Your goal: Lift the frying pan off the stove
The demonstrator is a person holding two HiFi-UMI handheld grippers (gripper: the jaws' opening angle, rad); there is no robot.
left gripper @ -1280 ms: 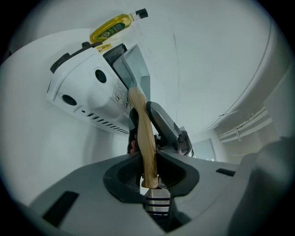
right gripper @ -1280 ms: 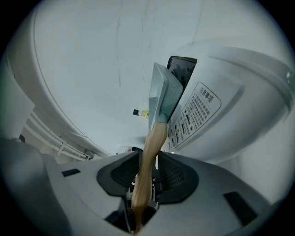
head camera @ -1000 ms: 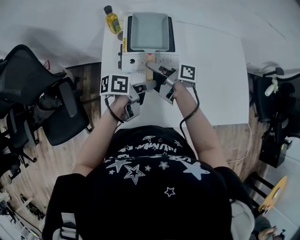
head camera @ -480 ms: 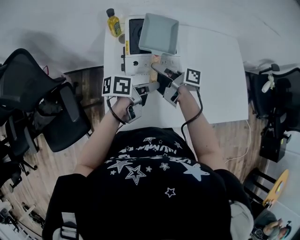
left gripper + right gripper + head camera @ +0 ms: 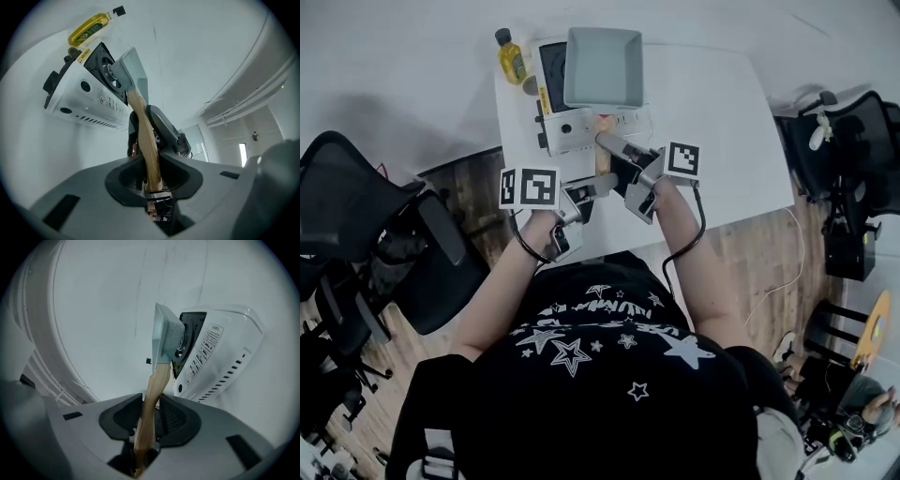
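Frying pan (image 5: 602,66) was a square, shallow vessel of matte grey metal with sloping walls, held up in the air over the portable stove (image 5: 565,127) and clear of its black burner, part of which showed uncovered at the pan's left in the head view; its wooden handle (image 5: 603,125) was pale, smooth and rounded, reaching back toward the person; the left tongs (image 5: 152,171) were closed on the handle near its free end, ribbed black pads pressed against the wood on both sides; the right tongs (image 5: 150,416) clamped the same handle further along, their textured pads tight on it; each bore a cube with black-and-white square markers. The stove was a boxy white casing, glossy, with a row of vent slots and a printed label on its side; it sat on the flat white tabletop (image 5: 712,103); beside its far left corner stood a small plastic bottle of yellow oil (image 5: 509,58) with a black cap.
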